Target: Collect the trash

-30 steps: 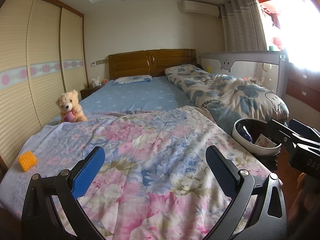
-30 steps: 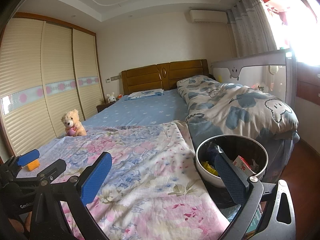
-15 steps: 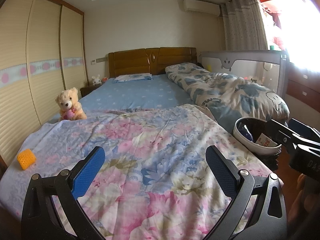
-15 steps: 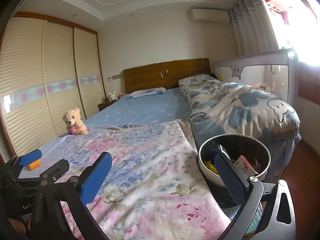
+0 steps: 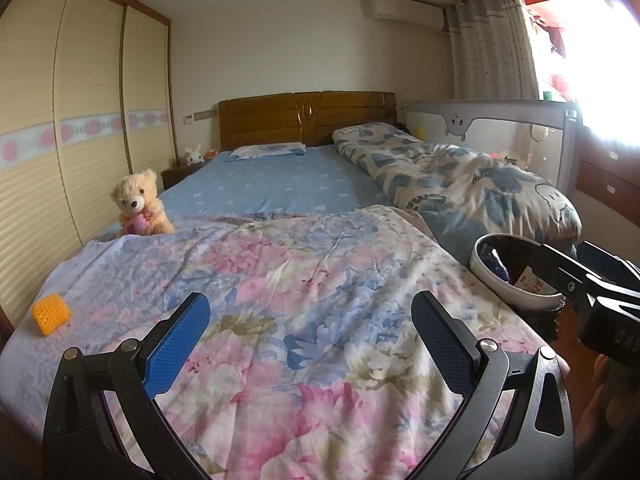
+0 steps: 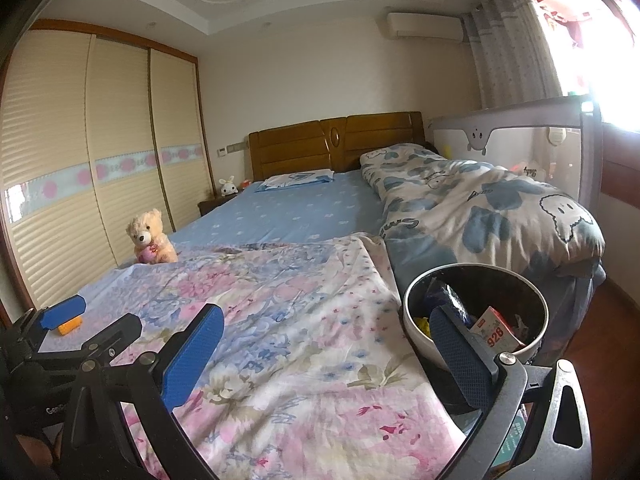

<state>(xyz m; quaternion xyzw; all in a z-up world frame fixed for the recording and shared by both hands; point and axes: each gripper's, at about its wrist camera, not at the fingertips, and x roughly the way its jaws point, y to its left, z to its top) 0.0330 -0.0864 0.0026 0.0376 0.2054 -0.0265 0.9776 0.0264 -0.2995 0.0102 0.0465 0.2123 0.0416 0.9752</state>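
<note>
So, two grippers here, both with fingers spread wide and nothing between them: the left gripper [image 5: 310,332] hangs over the near end of the bed [image 5: 280,188], and the right gripper [image 6: 324,352] sits over the bed's foot-end corner next to the bin.

Counting stuff: one yellow mesh roller thing [image 5: 51,314] lying on the floral quilt [image 5: 300,280] at about 9 o'clock in the left view, right by the bed's left edge. One teddy bear [image 5: 138,204] sitting upright at 10 o'clock, one little white bunny toy [image 5: 194,155] on the nightstand further back, and one pillow [image 5: 266,151] up by the wooden headboard [image 5: 306,120]. One rolled-up cloud-print duvet [image 6: 480,208] runs along the right side.

Room-wise: sliding wardrobe [image 5: 80,128] on the left, AC unit [image 5: 406,8] high on the wall, curtain [image 5: 492,40] by a bright window.

One white-rimmed trash bin [image 6: 412,312] at 4 o'clock in the right view, just beside the bed. Inside there's a red-and-white packet [image 6: 494,330], something yellow and a dark wrapper.
</note>
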